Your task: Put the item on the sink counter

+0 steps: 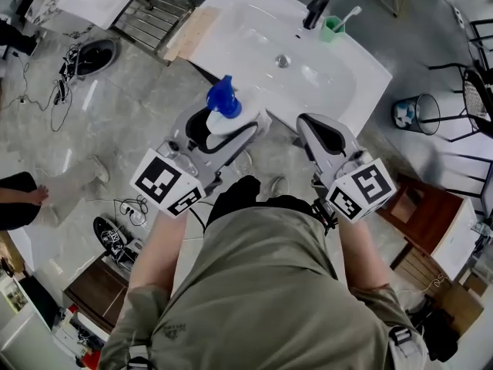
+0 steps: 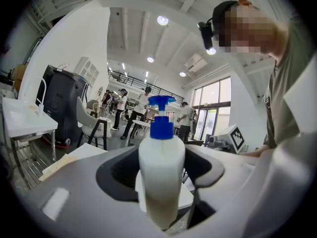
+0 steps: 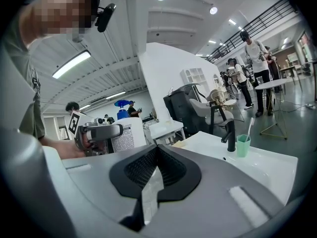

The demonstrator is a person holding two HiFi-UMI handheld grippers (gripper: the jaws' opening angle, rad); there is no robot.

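You wear an olive-khaki short-sleeved shirt [image 1: 269, 284] with a small dark emblem [image 1: 168, 331] near the left shoulder, and a black camera [image 2: 206, 31] sits at your head. Your left gripper [image 1: 229, 122] and right gripper [image 1: 312, 126] have smooth pale grey shells lined with black ribbed pads [image 3: 148, 168]. Each carries a white cube [image 1: 166, 183] printed with black square markers.

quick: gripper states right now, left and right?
Left gripper: closed on the pump bottle.
Right gripper: closed, holding nothing.
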